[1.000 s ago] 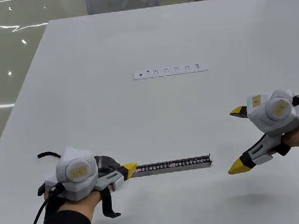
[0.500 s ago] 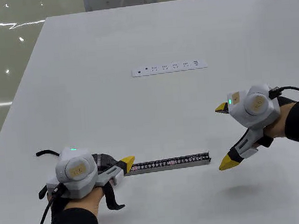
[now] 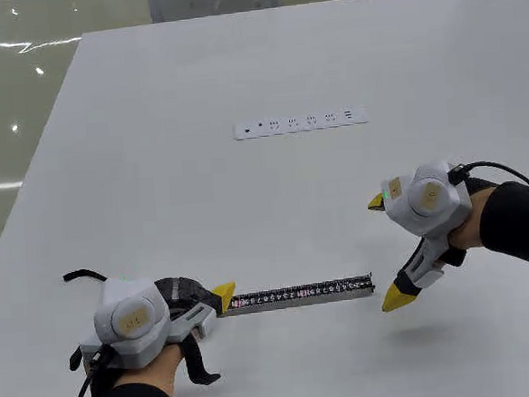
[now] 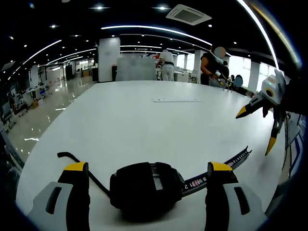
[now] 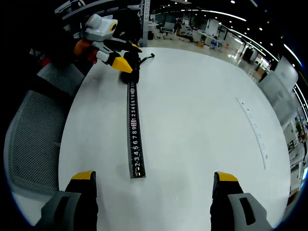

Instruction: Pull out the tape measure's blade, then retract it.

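Observation:
The black tape measure body [image 3: 182, 295] lies on the white table near its front left, between the jaws of my left gripper [image 3: 219, 298], which stands open; in the left gripper view a gap shows on each side of the body [image 4: 147, 188]. The blade [image 3: 298, 293] lies flat, drawn out to the right, with its hook end [image 3: 370, 284] on the table. My right gripper [image 3: 386, 249] hovers open just right of that end. In the right gripper view the blade [image 5: 133, 130] runs away from me, its end slightly left of centre between my open jaws [image 5: 155, 176].
A white power strip [image 3: 300, 121] lies at mid table, far behind the blade. A black strap [image 3: 196, 365] trails from the tape body near the front edge. A mesh chair [image 5: 33, 130] stands past the table edge. People stand in the background.
My right gripper has moved left and down, closer to the blade's hook end. The left gripper, tape body and blade have stayed in place.

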